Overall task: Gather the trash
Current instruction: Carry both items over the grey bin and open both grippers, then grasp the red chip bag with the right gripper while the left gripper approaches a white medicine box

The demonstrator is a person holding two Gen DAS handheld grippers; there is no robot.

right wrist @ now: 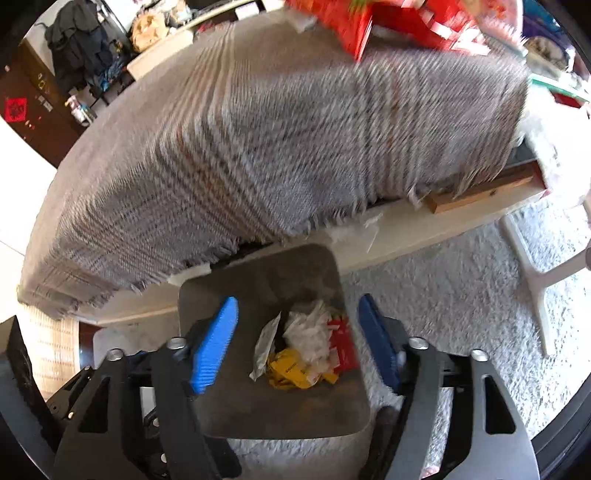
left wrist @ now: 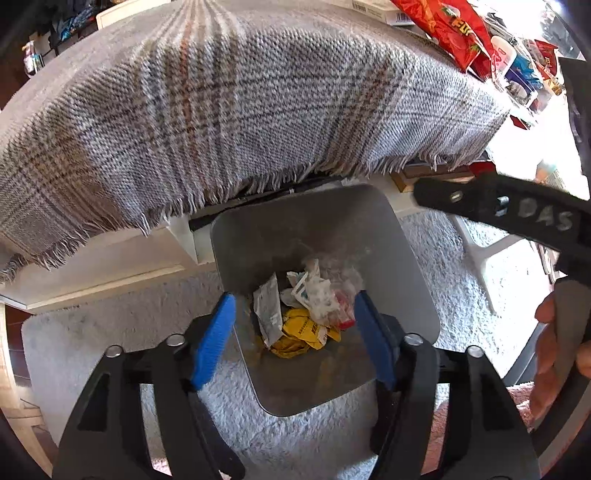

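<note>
We hold both tools over the grey bin that stands on the fluffy white rug, right beside the low surface with the checked cloth hanging over its edge. We think the bin sits so close so that trash from the top has only a short way to go.

Our left hand-held gripper points down into the bin. Its blue pads stand wide apart and nothing is between them. Our right hand-held gripper is the same: pads far apart, nothing in its hold, aimed down at the bin from the other side. In the left view we also see its black arm and the hand that holds it.

The trash lies at the bottom of the bin: a yellow crumpled wrapper, a white crinkly wrapper, a flat silver packet and a red piece. We guess the pads are spread to let trash drop in, though we see nothing falling.

More bright snack bags still lie on the far end of the surface. So we judge the job is not finished, and the next reach has to go up over the cloth.
</note>
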